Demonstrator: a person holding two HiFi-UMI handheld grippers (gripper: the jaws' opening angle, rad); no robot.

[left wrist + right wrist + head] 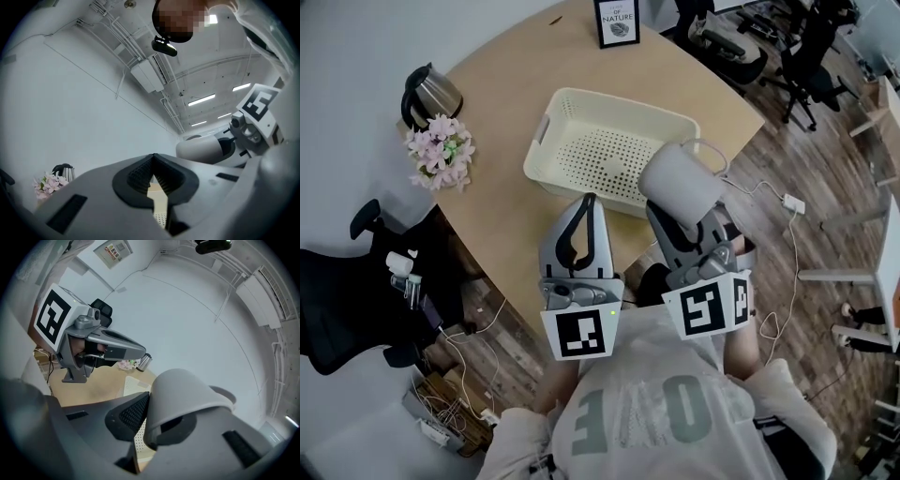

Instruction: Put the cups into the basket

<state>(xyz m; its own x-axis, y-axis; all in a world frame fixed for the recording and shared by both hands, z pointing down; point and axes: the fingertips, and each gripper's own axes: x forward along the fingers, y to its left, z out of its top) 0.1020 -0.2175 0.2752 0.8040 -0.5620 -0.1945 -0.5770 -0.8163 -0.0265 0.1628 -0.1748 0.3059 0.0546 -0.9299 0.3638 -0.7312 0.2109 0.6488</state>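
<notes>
Item: cup (680, 183), grey, with handle. Location: centre right of the head view, off the table (506, 56), overlapping the near right corner of the basket (546, 141). It lay tilted, its wall clamped by the right gripper (150, 413), whose jaws were drawn narrow on it, one inside the mouth and one outside.

Item: basket, cream, perforated floor. Location: upper centre of the head view, on the table. Contents: none visible; the corner behind the cup could not be checked.

Item: left gripper (584, 217). Location: centre of the head view, just left of the cup, over the near table edge. Jaws were together with nothing between them.

Other entries: kettle (431, 94) and flowers (441, 152), upper left on the table.

Progress, as judged: one cup was lifted and brought to the basket but not yet inside or released. No cup was in the basket. No further cup showed on the table.
</notes>
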